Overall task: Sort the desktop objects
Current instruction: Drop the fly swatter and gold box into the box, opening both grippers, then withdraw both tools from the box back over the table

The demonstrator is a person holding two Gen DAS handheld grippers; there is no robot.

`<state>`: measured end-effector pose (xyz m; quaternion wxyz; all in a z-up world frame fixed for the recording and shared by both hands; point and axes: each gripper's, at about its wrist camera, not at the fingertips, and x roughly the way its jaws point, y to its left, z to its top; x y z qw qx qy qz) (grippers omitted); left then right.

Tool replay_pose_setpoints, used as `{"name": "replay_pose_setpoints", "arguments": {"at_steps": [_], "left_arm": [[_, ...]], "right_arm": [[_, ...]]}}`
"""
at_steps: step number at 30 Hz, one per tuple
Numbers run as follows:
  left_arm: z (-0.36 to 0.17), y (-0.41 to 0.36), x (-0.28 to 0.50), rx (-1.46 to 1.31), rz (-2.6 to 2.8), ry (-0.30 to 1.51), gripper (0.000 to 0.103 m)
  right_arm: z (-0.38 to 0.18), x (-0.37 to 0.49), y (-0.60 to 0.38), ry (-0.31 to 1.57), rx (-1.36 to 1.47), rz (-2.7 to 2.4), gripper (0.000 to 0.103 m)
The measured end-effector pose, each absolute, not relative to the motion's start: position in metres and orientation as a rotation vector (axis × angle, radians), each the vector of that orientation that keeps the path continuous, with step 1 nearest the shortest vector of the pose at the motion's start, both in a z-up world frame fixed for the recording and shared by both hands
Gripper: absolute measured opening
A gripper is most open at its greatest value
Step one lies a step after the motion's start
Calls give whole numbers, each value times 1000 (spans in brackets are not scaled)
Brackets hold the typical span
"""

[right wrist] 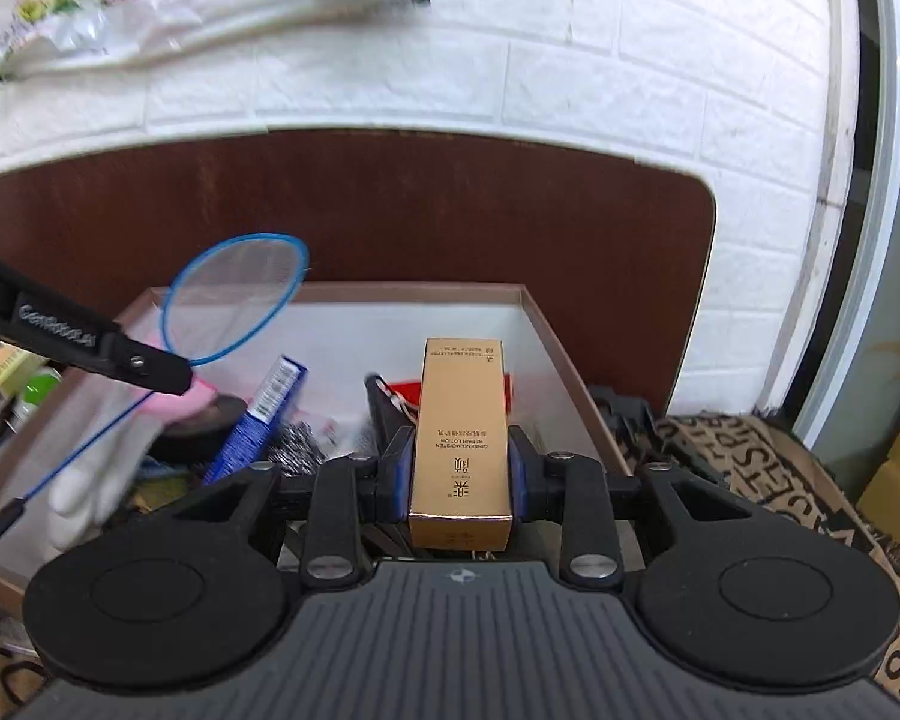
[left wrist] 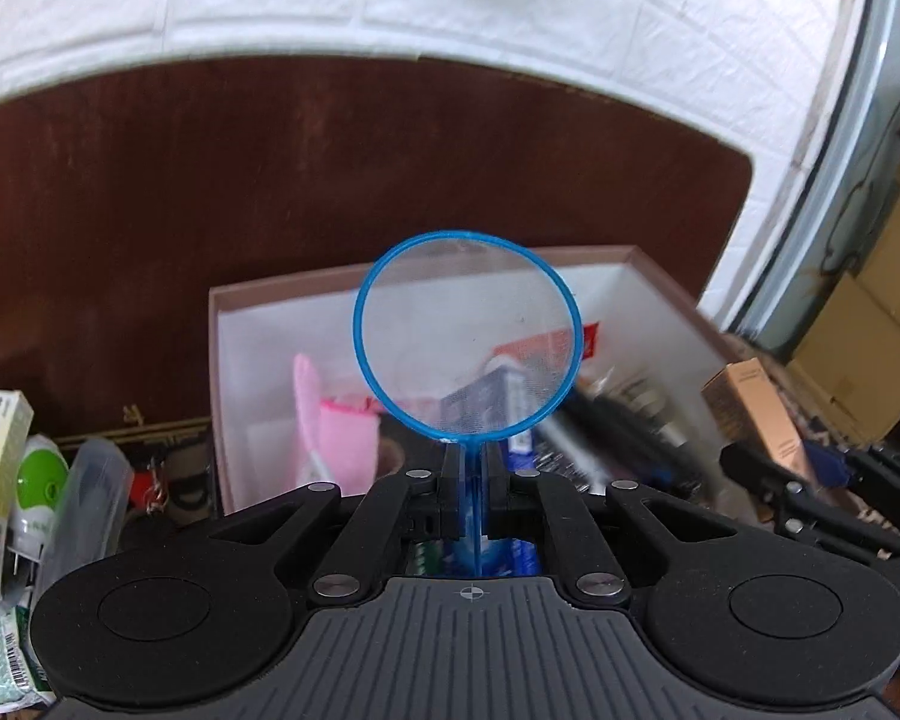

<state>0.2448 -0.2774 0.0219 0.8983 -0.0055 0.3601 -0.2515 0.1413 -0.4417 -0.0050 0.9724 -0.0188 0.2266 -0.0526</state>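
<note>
At nine o'clock the left gripper (left wrist: 467,474), fully closed on the blue mesh net (left wrist: 467,336), and at three the right gripper (right wrist: 461,468), clamping the gold carton (right wrist: 462,432), hung over the storage box (right wrist: 546,324), where the net's thin handle could twist loose.

Left gripper (left wrist: 468,456) fingers (left wrist: 450,480) pinched fully together, right gripper (right wrist: 461,456) fingers partly apart, both angled downward.

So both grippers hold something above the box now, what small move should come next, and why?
Probably lower the right gripper a little into the open box and release the gold carton: it already hangs over the box's clear side, while the left gripper holds the blue net by its handle above clutter.
</note>
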Motion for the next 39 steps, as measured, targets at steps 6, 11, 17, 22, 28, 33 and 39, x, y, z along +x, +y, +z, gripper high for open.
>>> {"name": "replay_pose_setpoints", "arguments": {"at_steps": [6, 11, 17, 22, 28, 33, 39], "left_arm": [[19, -273, 241, -16, -486, 697, 85], [29, -262, 222, -60, -500, 606, 103], [29, -255, 200, -44, -525, 617, 103], [32, -250, 178, -22, -512, 626, 103], [37, -239, 150, 12, -486, 629, 103], [41, -228, 120, 33, -468, 589, 103], [40, -214, 94, 29, -456, 598, 103]], "right_arm": [[-9, 139, -435, 429, -58, -119, 71], [-1, 125, -423, 376, -105, -127, 94], [4, 104, -405, 361, -107, -92, 102], [5, 87, -391, 369, -86, -52, 103], [10, 62, -374, 360, -70, 3, 103], [15, 40, -363, 342, -50, 20, 103], [12, 12, -352, 338, -27, 19, 103]]}}
